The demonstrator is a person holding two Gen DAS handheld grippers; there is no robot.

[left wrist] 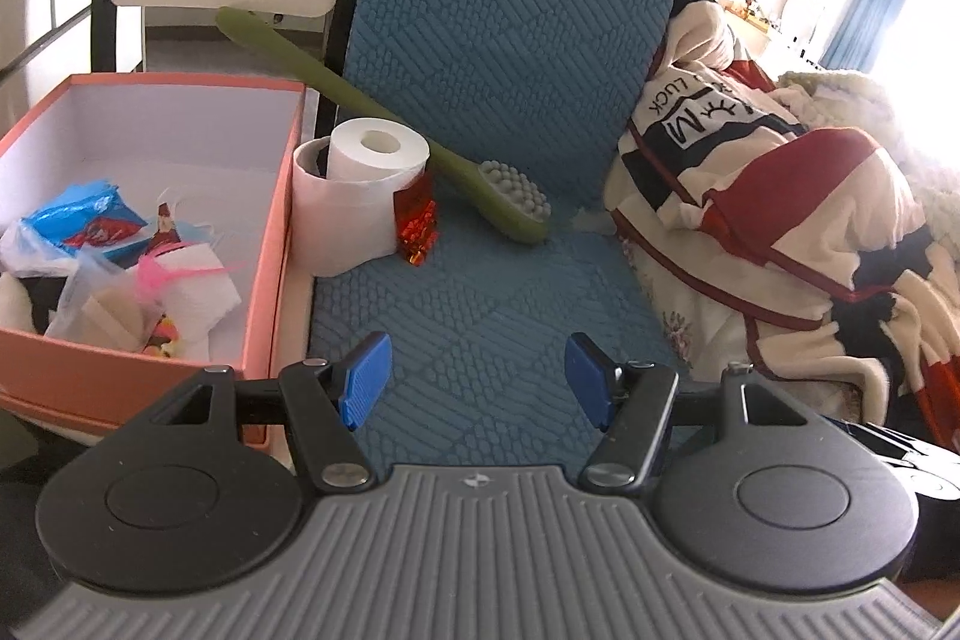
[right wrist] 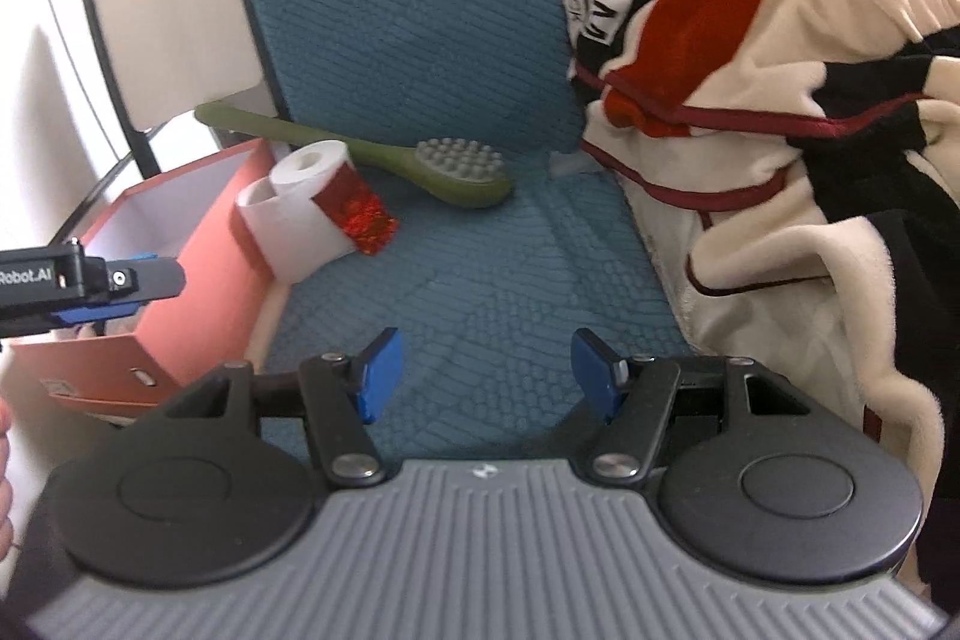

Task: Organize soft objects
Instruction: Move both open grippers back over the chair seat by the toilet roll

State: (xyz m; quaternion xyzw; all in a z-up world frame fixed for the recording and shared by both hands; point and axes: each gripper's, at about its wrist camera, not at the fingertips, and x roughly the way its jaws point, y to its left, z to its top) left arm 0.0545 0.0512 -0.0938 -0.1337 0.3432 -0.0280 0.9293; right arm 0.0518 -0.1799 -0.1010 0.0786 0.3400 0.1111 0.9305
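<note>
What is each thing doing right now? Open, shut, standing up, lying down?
left gripper: open, holding nothing.
right gripper: open, holding nothing.
orange box: lid off, partly filled with wrappers and bags.
toilet paper roll: standing on end, loose sheet curled around it.
green brush: lying down, bristles up.
red foil wrapper: crumpled, against the roll.
fleece blanket: bunched up, unfolded.

On my left gripper (left wrist: 477, 381) I see two blue ribbed pads (left wrist: 363, 381) on black linkage arms with silver screws, fixed to two round black discs and a grey ribbed plate. My right gripper (right wrist: 486, 376) has the same build. From the side, the left gripper body shows white lettering "Robot.AI".
</note>
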